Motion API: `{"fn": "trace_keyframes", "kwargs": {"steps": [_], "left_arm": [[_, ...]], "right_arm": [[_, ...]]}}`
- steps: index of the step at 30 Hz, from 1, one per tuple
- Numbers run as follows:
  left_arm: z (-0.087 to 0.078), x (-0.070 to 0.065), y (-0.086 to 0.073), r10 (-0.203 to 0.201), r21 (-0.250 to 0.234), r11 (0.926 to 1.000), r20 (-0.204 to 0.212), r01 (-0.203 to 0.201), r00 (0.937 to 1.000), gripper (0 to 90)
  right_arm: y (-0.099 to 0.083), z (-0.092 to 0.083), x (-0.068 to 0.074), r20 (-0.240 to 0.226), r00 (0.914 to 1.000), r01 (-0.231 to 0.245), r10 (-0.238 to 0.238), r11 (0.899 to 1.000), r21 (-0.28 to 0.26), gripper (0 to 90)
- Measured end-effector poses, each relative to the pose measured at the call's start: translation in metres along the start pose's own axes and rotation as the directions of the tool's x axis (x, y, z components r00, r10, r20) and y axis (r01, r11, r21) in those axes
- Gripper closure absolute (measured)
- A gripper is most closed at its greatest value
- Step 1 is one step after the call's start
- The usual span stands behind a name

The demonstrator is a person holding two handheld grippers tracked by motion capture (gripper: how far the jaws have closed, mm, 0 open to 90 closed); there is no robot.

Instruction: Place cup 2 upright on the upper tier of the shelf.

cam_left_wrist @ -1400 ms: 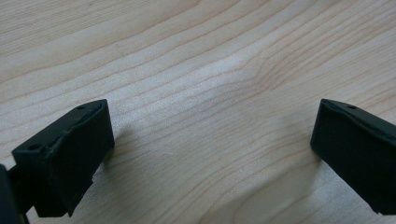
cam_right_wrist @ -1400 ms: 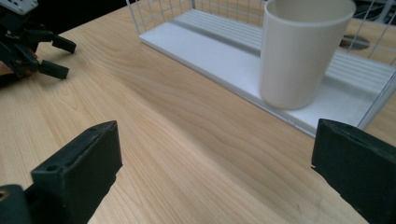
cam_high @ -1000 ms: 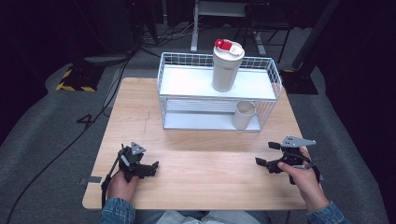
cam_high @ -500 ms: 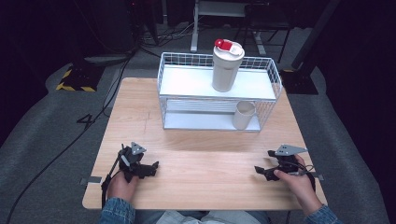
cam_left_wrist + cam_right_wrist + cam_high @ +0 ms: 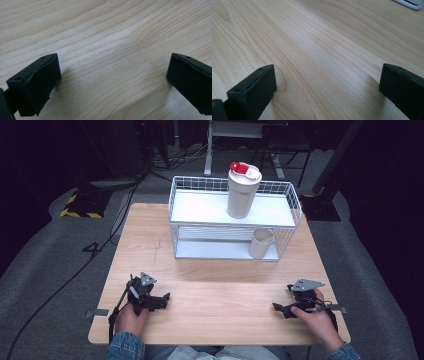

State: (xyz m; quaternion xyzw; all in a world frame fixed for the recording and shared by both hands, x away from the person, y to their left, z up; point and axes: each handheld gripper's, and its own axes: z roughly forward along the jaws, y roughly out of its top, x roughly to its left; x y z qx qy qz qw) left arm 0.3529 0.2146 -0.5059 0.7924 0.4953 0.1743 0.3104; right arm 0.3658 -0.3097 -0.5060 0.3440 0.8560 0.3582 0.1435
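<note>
High view: two grippers are held low on a wooden table (image 5: 220, 285).
Left gripper (image 5: 159, 301) is seen at lower left, right gripper (image 5: 281, 309) at lower right; a white wire rack (image 5: 182, 227) with a tall cup (image 5: 242, 195) on top and a small cup (image 5: 261, 243) underneath is set at upper middle. Left gripper view: jaws are spread wide over bare wood. Right gripper view: jaws are spread wide too, over bare wood.

The right gripper (image 5: 280, 308) has come down and back toward the person, off its raised spot. It now lies low on the surface (image 5: 220, 290) near the front edge.
</note>
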Motion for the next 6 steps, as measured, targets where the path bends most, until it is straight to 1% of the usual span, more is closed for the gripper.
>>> {"fn": "trace_keyframes", "kwargs": {"steps": [6], "left_arm": [[-0.0001,0.0,0.0,0.0,0.0,1.0,-0.001,0.0,1.0,0.0]], "right_arm": [[0.0004,0.0008,0.001,0.009,1.0,-0.004,0.004,1.0,0.002,0.0]]}}
